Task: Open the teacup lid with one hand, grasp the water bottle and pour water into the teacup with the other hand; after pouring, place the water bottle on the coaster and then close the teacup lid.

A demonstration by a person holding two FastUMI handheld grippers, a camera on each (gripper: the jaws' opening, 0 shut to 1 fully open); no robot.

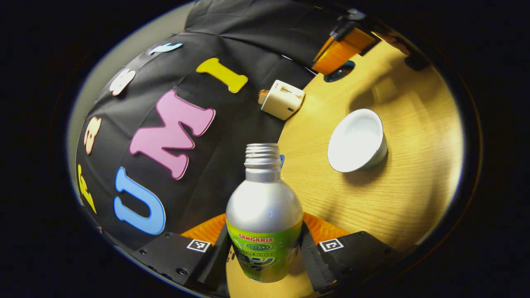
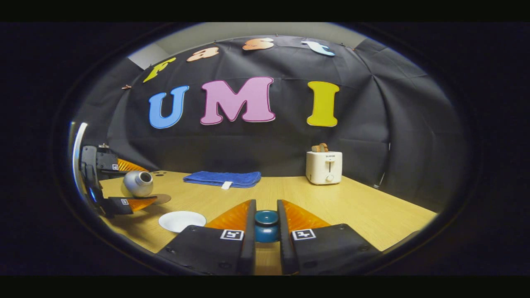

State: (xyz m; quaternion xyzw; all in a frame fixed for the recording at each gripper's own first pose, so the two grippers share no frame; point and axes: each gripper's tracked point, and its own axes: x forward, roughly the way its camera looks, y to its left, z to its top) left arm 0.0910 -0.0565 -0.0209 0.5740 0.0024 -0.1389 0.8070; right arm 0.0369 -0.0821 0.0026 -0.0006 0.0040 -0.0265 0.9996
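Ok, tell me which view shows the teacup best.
The left gripper view: the teacup lies open on the table, rim, wall and pale inside all plain, beyond the bottle the left gripper holds. In the right gripper view it is a small white shape, low and partly cut off.

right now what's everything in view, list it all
bottle: one, silver with green label, cap off, tilted, in the left gripper
teacup: one, white, open, on the table
lid: one, blue, between the right gripper's fingers
coaster: one, brown, on the table by the bottle
towel: one, blue, folded, at the table's back
toaster: one, white, back right by the wall
table: one, light wood
left gripper: shut on the bottle
right gripper: shut on the lid
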